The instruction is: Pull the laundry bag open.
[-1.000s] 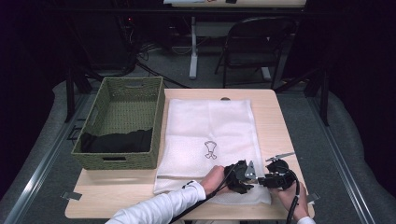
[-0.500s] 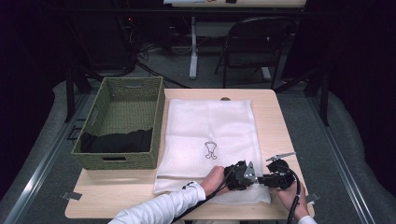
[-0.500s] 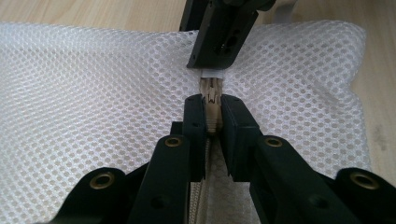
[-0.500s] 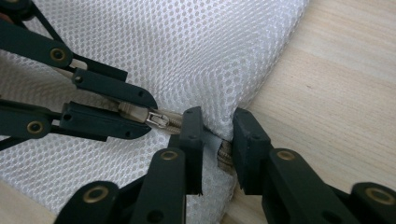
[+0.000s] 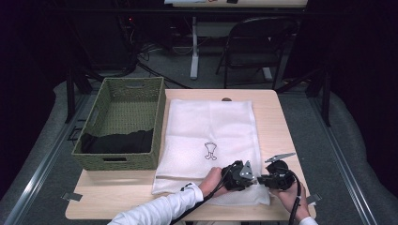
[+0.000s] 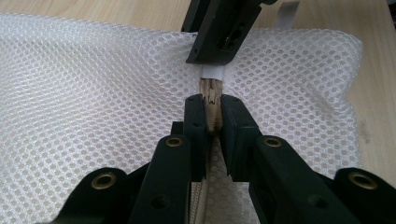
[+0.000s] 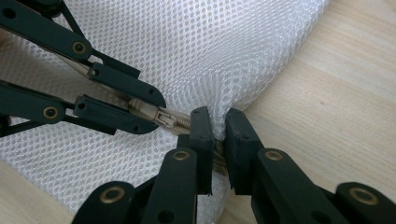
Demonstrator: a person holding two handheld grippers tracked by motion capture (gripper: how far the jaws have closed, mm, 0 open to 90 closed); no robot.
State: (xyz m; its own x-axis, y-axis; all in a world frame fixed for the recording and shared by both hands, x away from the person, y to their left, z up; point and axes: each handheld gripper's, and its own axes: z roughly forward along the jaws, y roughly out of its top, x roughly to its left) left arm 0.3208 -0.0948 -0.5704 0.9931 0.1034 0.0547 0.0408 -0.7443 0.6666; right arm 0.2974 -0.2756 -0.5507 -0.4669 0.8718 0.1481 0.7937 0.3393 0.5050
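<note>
A white mesh bag (image 5: 211, 126) with a small black drawing lies flat on the wooden table (image 5: 272, 122). Both grippers meet at its near right corner. My left gripper (image 6: 213, 106) is shut on the beige zipper pull (image 6: 211, 91), with the zipper track running back under its jaws. My right gripper (image 7: 218, 122) is shut on a pinched fold of the mesh bag (image 7: 201, 56) right beside the zipper's end. The left gripper (image 7: 152, 108) comes in from the left in the right gripper view and holds the zipper pull (image 7: 161, 116). From above, the left gripper (image 5: 248, 176) and right gripper (image 5: 263, 179) almost touch.
A green woven basket (image 5: 159, 122) stands to the left of the bag, with black cloth (image 5: 117, 141) in its near end. The table's right edge and bare wood lie just beyond the bag's corner. A folding chair (image 5: 258, 42) stands behind the table.
</note>
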